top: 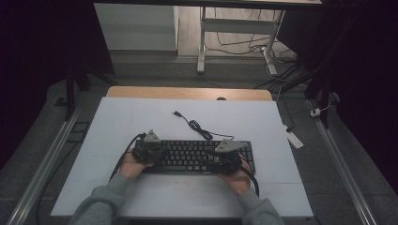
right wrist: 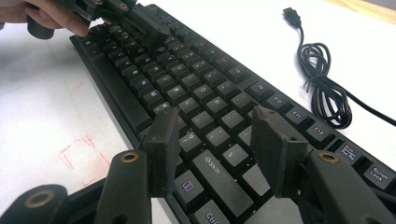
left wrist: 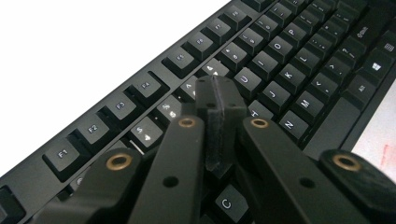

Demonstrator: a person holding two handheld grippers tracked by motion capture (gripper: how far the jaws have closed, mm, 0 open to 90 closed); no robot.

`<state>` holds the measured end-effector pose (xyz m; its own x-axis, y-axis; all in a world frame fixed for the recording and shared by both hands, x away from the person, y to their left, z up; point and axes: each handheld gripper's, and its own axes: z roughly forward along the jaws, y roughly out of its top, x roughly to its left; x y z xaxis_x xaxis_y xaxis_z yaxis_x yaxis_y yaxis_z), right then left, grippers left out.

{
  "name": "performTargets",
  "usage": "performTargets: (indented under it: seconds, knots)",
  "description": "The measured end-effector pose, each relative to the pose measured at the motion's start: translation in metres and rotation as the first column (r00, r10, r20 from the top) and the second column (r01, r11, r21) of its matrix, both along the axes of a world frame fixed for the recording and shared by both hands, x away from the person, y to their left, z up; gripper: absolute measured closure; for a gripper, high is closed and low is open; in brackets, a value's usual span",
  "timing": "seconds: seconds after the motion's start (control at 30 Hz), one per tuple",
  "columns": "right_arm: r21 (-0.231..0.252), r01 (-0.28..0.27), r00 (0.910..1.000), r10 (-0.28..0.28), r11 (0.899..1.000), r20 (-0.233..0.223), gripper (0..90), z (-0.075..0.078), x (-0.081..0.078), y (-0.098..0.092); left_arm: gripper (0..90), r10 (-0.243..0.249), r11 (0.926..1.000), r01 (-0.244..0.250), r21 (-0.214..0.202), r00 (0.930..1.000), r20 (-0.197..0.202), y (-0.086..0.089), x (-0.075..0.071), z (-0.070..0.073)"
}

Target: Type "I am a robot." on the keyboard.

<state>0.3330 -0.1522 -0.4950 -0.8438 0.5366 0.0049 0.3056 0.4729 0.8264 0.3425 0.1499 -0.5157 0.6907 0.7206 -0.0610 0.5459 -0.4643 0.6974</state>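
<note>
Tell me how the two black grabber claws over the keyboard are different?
The left gripper has its jaws pressed shut together with nothing between them, while the right gripper holds its jaws apart. The left gripper is above the letter keys at the keyboard's left end; the right gripper is above the Shift and Ctrl keys at its right end. Both are black and each is held in a hand.
</note>
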Motion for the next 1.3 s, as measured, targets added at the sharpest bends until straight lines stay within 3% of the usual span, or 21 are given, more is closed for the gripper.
performTargets:
  seconds: [0.43,0.57,0.73,0.87,0.97,1.1,1.3]
  knots:
    - [-0.004,0.002,1.0000,-0.002,1.000,-0.001,51.8,-0.001,0.000,0.001,89.1,0.005,0.9999,-0.005,0.013,1.0000,-0.004,-0.004,0.002,-0.004]
    - [-0.006,0.002,1.0000,-0.002,1.000,0.001,51.7,-0.001,0.000,0.001,89.2,0.011,0.9992,-0.011,0.039,0.9999,0.001,-0.007,0.001,-0.006]
    - [-0.002,0.000,1.0000,0.000,1.000,0.001,51.7,0.000,-0.001,0.001,88.1,0.011,0.9999,-0.011,0.008,0.9999,0.011,-0.004,0.000,-0.002]
    - [0.002,-0.001,1.0000,0.001,1.000,0.000,51.6,0.000,0.000,0.000,76.1,0.019,0.9988,-0.017,-0.046,0.9992,0.036,0.003,-0.005,0.008]
    - [0.007,-0.001,1.0000,0.001,1.000,-0.003,51.4,0.000,0.000,0.000,62.3,0.031,0.9968,-0.028,-0.075,0.9989,0.035,0.006,-0.008,0.017]
    - [0.005,-0.006,1.0000,0.006,1.000,-0.005,51.0,-0.002,0.000,0.001,46.6,0.046,0.9968,-0.042,-0.068,0.9978,0.049,0.008,-0.013,0.027]
    - [0.009,-0.008,1.0000,0.008,1.000,-0.001,50.9,-0.001,0.000,0.000,34.0,0.048,0.9974,-0.045,-0.057,0.9975,0.052,0.018,-0.023,0.034]
